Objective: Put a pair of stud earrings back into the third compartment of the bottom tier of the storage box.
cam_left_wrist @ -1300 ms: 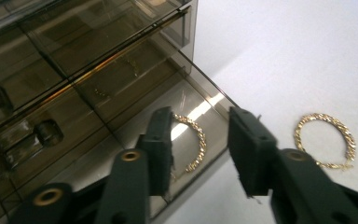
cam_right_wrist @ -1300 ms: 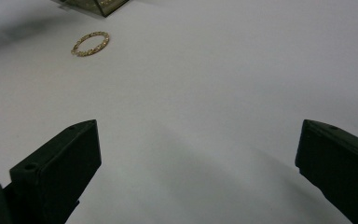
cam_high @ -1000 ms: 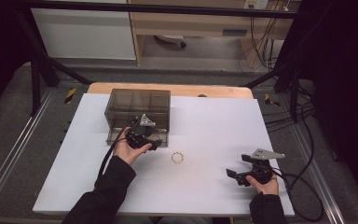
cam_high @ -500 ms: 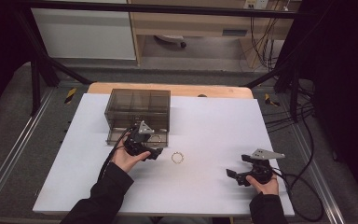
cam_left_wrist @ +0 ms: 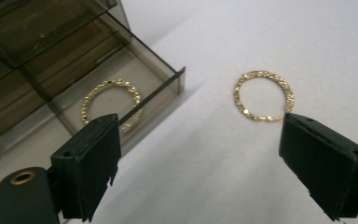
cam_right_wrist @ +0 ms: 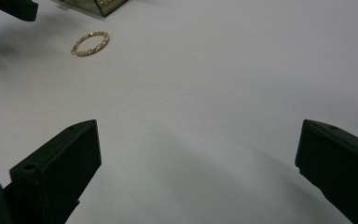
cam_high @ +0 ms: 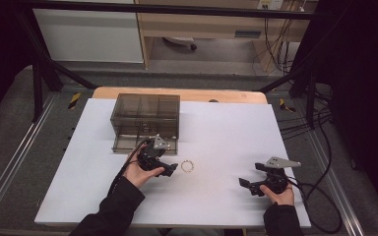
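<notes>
A gold bracelet ring [cam_left_wrist: 263, 95] lies flat on the white table [cam_high: 226, 132], just beyond my left gripper's right jaw. A second gold ring [cam_left_wrist: 112, 105] rests in the open bottom drawer [cam_left_wrist: 154, 95] of a smoky see-through drawer box [cam_high: 145, 118]. My left gripper [cam_left_wrist: 200, 126] hovers low in front of the drawer, open; its jaws have just been opening and nothing is between them. From above, the left gripper [cam_high: 170, 166] sits just left of the table ring [cam_high: 187, 166]. My right gripper [cam_high: 251, 176] rests open and empty at the near right, the ring [cam_right_wrist: 90, 43] far ahead of it.
The drawer box stands at the back left of the table, its drawer pulled out toward me. A wooden edge [cam_high: 226, 95] runs behind the white surface. Cables trail off the right side, and metal rails run along both sides of the table.
My left gripper has drawn back from the drawer toward me and slightly right, closer to the ring on the table. The right gripper has kept still.
</notes>
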{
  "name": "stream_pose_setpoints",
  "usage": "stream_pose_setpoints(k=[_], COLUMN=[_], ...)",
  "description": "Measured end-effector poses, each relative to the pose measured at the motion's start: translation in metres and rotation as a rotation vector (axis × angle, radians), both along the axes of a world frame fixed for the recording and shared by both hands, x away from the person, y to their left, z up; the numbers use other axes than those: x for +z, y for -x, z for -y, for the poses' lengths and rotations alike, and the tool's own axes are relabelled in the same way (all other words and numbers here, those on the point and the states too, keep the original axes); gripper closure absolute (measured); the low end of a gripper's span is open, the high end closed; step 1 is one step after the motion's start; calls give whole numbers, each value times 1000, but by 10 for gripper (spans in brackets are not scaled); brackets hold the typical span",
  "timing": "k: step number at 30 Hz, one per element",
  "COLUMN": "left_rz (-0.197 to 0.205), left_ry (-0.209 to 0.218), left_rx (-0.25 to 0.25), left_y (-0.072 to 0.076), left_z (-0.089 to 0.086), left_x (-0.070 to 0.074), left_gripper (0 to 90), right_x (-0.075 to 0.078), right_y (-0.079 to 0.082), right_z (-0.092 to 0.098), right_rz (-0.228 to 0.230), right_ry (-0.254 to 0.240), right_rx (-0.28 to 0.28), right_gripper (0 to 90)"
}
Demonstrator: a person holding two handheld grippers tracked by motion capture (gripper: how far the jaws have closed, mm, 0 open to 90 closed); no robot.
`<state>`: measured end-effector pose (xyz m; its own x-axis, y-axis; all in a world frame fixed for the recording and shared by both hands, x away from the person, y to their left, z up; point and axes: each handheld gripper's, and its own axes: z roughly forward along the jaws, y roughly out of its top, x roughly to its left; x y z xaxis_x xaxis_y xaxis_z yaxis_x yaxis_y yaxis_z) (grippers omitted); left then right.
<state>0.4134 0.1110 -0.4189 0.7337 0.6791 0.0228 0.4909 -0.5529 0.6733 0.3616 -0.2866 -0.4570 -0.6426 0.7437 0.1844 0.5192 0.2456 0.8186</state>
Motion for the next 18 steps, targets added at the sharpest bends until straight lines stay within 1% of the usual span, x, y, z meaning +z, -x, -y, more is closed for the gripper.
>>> stream_pose_setpoints(k=[6, 12, 14, 16, 18], left_rz=[1, -17, -19, -12, -21], left_ry=[10, 31, 26, 17, 25], left_rx=[-23, -52, -61, -67, -74], left_y=[4, 6, 7, 7, 7], left_z=[11, 25, 30, 35, 39], left_x=[-1, -4, -4, -5, -6], left_gripper=[126, 128, 129, 142, 178], right_x=[0, 0, 0, 0, 0], right_y=[0, 0, 0, 0, 0], right_z=[0, 0, 0, 0, 0], right_rz=[0, -1, 0, -1, -1], right_ry=[-1, 0, -1, -1, 0], right_rx=[0, 0, 0, 0, 1], right_gripper=[7, 7, 8, 8, 8])
